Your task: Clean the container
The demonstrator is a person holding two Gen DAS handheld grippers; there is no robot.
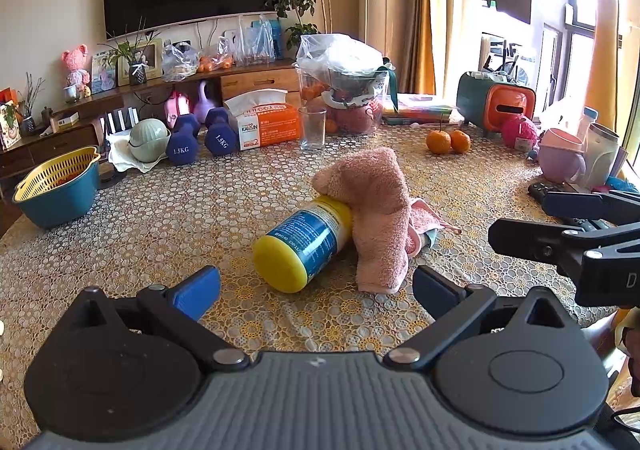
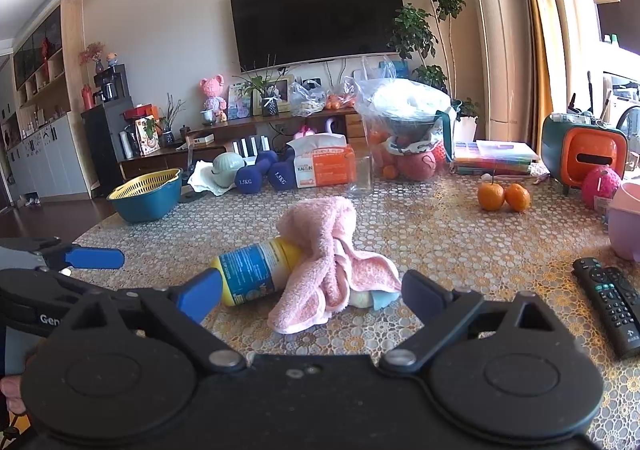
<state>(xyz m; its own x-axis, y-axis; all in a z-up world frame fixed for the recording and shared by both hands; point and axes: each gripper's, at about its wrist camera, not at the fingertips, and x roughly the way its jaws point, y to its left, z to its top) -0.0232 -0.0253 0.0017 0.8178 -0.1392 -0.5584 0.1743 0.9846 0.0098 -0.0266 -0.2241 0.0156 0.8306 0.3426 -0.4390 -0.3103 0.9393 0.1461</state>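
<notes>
Left wrist view showing one yellow-lidded container [image 1: 308, 246] lying mid-table under one pink towel [image 1: 376, 217], left gripper [image 1: 316, 288] and right gripper [image 2: 312, 292] both spreading empty, two oranges [image 1: 448, 141] sitting toward the far edge, two dumbbells [image 1: 200, 139] resting there too.

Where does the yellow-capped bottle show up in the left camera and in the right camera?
Left wrist view: the bottle lies on its side just below centre, cap toward the camera.
Right wrist view: the bottle lies left of centre, low.
Shared landmark: the pink towel draped over its far end.
</notes>
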